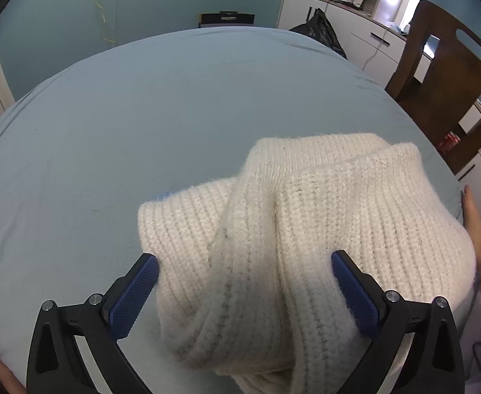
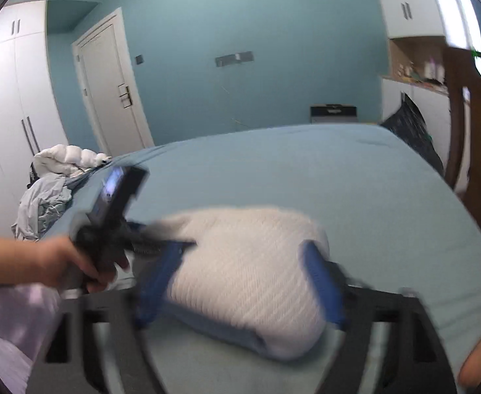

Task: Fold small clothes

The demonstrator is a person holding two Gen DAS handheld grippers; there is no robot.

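Your left gripper point(image 1: 244, 264) has its fingers point(image 1: 132, 292) spread wide astride the folded cream knit sweater point(image 1: 306, 229), gripping nothing. Your right gripper's point(image 2: 240, 259) fingers also gape, unclamped, above that sweater on the blue bed point(image 1: 142, 115).

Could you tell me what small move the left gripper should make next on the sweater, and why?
Probably lift the left gripper clear. Its jaws stand open astride the sweater, which already lies bundled on the bed, and the right gripper is open too, so nothing is gripped.
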